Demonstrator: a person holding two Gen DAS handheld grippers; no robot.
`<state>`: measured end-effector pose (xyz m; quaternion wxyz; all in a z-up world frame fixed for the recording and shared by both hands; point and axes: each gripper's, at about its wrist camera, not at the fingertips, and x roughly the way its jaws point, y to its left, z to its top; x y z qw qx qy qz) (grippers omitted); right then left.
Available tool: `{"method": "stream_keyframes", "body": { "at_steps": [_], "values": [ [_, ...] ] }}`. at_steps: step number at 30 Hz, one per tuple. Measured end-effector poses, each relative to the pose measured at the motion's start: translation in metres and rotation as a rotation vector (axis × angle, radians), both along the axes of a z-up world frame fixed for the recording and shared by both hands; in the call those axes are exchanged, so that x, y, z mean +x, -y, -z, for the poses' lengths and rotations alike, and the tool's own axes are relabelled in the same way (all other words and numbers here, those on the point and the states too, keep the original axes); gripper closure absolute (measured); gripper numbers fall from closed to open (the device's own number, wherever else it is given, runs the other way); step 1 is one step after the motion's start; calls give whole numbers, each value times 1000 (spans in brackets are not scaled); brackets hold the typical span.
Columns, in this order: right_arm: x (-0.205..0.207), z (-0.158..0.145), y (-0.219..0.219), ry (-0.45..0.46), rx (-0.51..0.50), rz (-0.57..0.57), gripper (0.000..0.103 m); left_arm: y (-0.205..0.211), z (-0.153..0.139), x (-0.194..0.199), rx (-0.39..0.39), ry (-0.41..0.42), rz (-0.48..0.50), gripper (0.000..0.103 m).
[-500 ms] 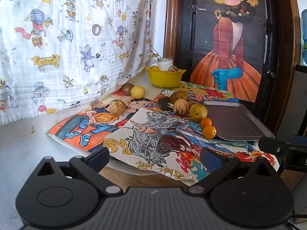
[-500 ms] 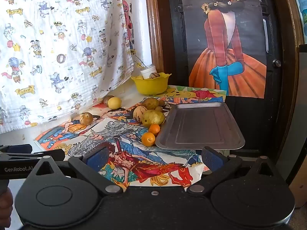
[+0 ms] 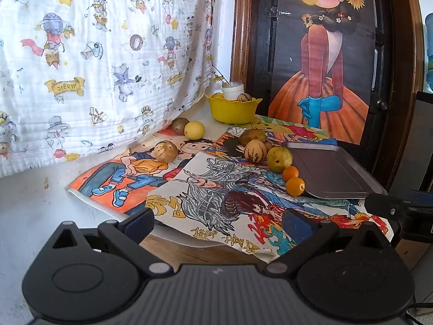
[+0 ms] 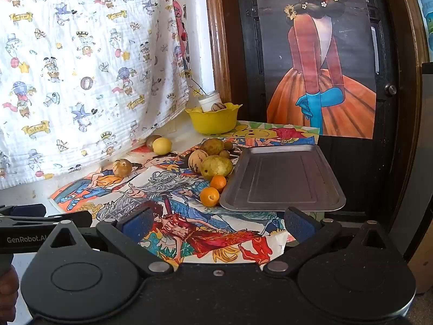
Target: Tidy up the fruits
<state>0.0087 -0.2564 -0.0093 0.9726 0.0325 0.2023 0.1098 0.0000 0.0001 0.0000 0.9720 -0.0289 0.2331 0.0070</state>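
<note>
Both grippers, left gripper (image 3: 217,220) and right gripper (image 4: 216,220), gape wide, holding nothing, short of two small round oranges (image 4: 209,196) touching the flat grey metal tray (image 4: 281,181).

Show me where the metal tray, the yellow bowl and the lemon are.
metal tray (image 4: 284,178), right wrist view, bare flat bottom.
yellow bowl (image 4: 212,124), right wrist view, outer wall.
lemon (image 3: 194,130), left wrist view, middle of its skin.

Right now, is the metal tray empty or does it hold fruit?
Empty. The metal tray shows only its bare surface; the two small oranges lie beside its left edge.
</note>
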Motion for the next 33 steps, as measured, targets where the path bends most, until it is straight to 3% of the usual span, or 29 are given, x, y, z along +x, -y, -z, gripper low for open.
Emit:
{"method": "stream_keyframes", "body": {
  "at_steps": [33],
  "values": [
    [2, 2, -1, -5, 1, -1, 0, 0, 0, 0, -1, -3, 0, 0]
  ]
}}
